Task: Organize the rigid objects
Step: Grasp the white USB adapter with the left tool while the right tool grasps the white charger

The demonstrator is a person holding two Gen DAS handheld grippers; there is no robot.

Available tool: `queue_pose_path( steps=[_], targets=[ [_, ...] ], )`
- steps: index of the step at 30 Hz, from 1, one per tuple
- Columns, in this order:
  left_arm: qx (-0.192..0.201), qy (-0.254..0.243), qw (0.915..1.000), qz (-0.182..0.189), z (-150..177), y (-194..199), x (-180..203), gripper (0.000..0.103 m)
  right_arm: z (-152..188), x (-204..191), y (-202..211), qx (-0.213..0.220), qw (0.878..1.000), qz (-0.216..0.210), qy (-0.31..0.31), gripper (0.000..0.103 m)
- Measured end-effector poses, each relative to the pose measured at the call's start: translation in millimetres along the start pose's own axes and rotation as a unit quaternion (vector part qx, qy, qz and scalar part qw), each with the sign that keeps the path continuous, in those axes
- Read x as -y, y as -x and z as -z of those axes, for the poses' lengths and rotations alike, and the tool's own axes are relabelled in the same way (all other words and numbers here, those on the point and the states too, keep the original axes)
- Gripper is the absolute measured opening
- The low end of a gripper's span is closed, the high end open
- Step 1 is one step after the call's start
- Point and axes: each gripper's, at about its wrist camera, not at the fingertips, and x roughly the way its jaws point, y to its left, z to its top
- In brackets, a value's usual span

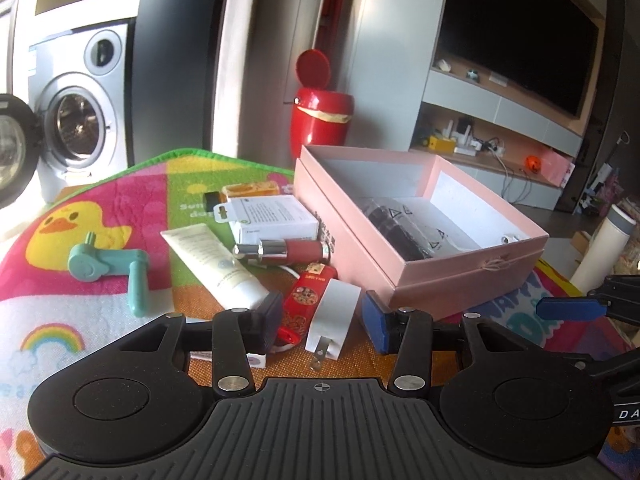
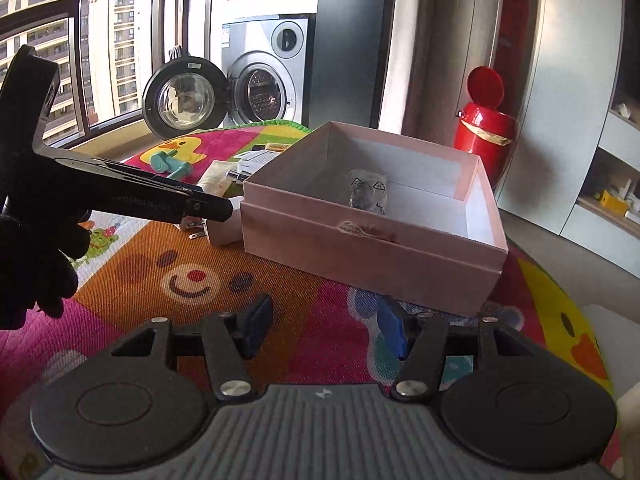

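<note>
A: Left hand-held gripper (image 1: 320,320) is low over the play mat (image 1: 120,200), jaws apart, and the white plug adapter (image 1: 334,318) lies between them, prongs pointing back at the camera. Pads don't look to be pressing on it.

B: Hard plastic block, light, I'd judge. It won't squash, but smooth sides could slip.

A: So take the flat broad faces, mid-body, clear of the metal prongs.

B: And the right hand-held gripper (image 2: 324,332)?

A: Jaws apart too, nothing between them, hanging just in front of the pink box (image 2: 400,248).

B: The box is open, with a bagged item (image 2: 366,194) already inside.

A: Watch the neighbours: the red patterned case (image 1: 306,300) touches the adapter's left side and the cream tube (image 1: 216,264) lies just beyond.

B: The pink spray bottle (image 1: 288,250) looks glossy and would roll.
</note>
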Motion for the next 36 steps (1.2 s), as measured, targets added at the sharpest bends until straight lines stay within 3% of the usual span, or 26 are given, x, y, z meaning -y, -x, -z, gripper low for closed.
queue_pose_path(
  steps=[3, 6, 8, 11, 19, 23, 24, 27, 31, 33, 34, 36],
  targets=[
    [0.02, 0.055, 0.9978, -0.03, -2.4, 12.0, -22.5, 0.049, 2.2, -3.6, -5.3, -0.003, 1.0, -0.005, -0.001, 0.058],
    [-0.013, 0.088, 0.9912, -0.098, -4.7, -1.9, -45.5, 0.047, 4.7, -10.2, -9.1, -0.009, 1.0, -0.01, -0.002, 0.058],
    [-0.032, 0.101, 0.9883, -0.109, -3.0, -12.8, -55.4, 0.047, 6.0, -13.8, -8.6, -0.01, 1.0, -0.014, 0.001, 0.058],
    [-0.035, 0.104, 0.9893, -0.096, -1.9, -20.5, -58.6, 0.047, 6.9, -17.2, -8.2, -0.014, 1.0, -0.017, 0.006, 0.059],
    [-0.052, 0.019, 0.9969, -0.055, 11.9, -2.2, -44.7, 0.041, -11.6, -36.8, -5.9, 0.014, 0.999, -0.032, 0.023, 0.059],
    [-0.057, -0.026, 0.9952, -0.075, 33.0, 25.0, -43.2, 0.026, -30.6, -57.0, -13.2, 0.037, 0.998, -0.029, 0.049, 0.059],
    [-0.057, -0.031, 0.9948, -0.079, 36.7, 30.6, -43.5, 0.026, -35.5, -62.8, -17.4, 0.04, 0.997, -0.027, 0.052, 0.059],
    [-0.058, -0.022, 0.9951, -0.077, 46.2, 49.3, -48.6, 0.026, -48.9, -81.6, -37.3, 0.032, 0.998, -0.016, 0.044, 0.058],
    [-0.042, 0.006, 0.9979, -0.049, 49.2, 68.1, -56.7, 0.026, -56.8, -104.2, -59.4, 0.027, 0.998, 0.042, 0.025, 0.057],
    [-0.031, 0.002, 0.9992, -0.026, 47.6, 72.9, -56.0, 0.026, -57.4, -109.2, -66.0, 0.021, 0.998, 0.053, 0.013, 0.047],
    [-0.028, -0.002, 0.9995, -0.017, 46.8, 73.8, -54.9, 0.026, -56.8, -110.5, -68.8, 0.014, 0.998, 0.057, 0.014, 0.029],
    [-0.024, -0.009, 0.9997, 0.0, 44.7, 72.1, -51.3, 0.026, -53.1, -107.9, -67.5, 0.015, 0.997, 0.067, 0.016, 0.023]
  ],
)
